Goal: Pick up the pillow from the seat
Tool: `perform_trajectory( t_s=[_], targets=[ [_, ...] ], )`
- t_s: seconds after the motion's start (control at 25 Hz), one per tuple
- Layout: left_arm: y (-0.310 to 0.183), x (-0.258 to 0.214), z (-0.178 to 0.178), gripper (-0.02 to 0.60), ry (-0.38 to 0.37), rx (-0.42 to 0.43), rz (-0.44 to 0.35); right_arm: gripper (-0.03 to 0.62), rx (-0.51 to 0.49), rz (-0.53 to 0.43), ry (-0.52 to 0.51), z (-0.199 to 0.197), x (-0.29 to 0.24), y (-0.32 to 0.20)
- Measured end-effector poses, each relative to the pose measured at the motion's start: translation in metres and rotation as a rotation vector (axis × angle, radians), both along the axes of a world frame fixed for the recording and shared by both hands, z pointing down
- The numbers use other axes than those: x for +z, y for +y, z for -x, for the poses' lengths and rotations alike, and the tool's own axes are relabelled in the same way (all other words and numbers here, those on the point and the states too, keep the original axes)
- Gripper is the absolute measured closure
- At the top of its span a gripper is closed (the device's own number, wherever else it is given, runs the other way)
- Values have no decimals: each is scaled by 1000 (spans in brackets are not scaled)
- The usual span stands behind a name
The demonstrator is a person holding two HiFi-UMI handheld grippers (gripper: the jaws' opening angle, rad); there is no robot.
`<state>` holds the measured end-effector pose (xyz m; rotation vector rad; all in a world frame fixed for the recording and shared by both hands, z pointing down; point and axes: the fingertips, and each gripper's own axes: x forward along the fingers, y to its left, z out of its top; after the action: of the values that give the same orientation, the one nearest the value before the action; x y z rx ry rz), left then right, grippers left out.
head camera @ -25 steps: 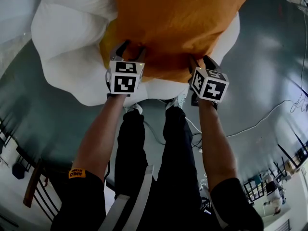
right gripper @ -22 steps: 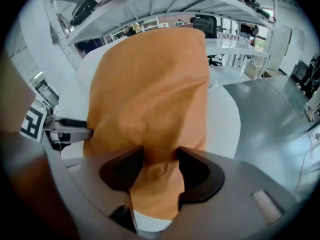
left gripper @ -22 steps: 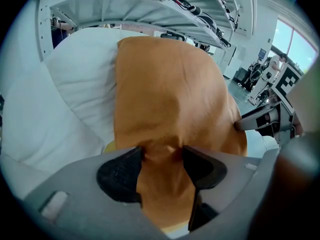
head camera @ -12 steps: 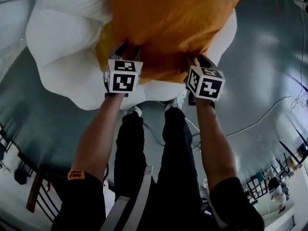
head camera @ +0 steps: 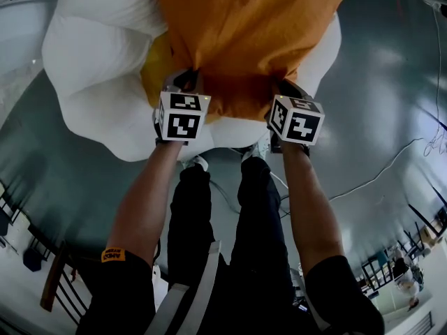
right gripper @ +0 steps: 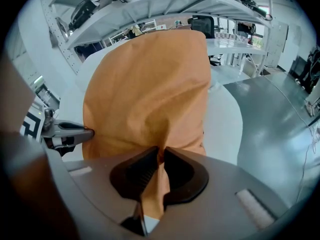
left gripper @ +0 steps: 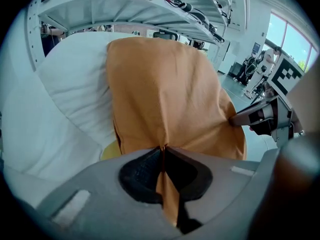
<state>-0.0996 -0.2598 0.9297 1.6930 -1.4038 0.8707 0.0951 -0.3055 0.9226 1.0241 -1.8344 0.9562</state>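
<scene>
Jaws of the left gripper (left gripper: 162,153) are clamped narrow on a fold of orange cloth at the near edge of the pillow (head camera: 251,40). Those of the right gripper (right gripper: 161,156) pinch a similar fold farther right on the same edge. Both pairs have just been closing. A second ago they stood wide, straddling that edge with the cloth loose between them, and the hands themselves have barely shifted since.

The pillow lies on the white seat (head camera: 91,68), its near edge gathered into two points at the seat's near rim. A strip of yellow cloth (head camera: 155,68) shows under the pillow's left side.

Each gripper carries a marker cube (head camera: 180,116) with black-and-white square patterns and no letters. An orange wristband (head camera: 112,255) on the left arm bears dark print too small to read.

Grey floor (head camera: 377,96) lies open to the left and right of the seat, and a thin cable (head camera: 380,175) trails across it at the right. Beyond the seat stands a white rack (left gripper: 125,4).
</scene>
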Motion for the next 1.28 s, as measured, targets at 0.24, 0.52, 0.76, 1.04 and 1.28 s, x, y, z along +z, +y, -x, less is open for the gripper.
perform_trajectory(
  t_s=[0.24, 0.52, 0.76, 1.04, 1.28],
  targets=[
    [2, -31, -2, 571, 17, -19, -28, 576, 2, -14, 7, -3, -22, 5],
    [12, -84, 3, 574, 43, -44, -57, 580, 6, -34, -3, 1, -74, 18],
    [24, -139, 1, 574, 65, -35, -74, 582, 10, -42, -6, 1, -128, 32],
    [48, -209, 4, 574, 105, -70, -100, 582, 1, -59, -16, 4, -198, 54],
    [73, -277, 19, 574, 118, -59, -159, 582, 6, -103, -33, 19, -262, 77]
  ],
)
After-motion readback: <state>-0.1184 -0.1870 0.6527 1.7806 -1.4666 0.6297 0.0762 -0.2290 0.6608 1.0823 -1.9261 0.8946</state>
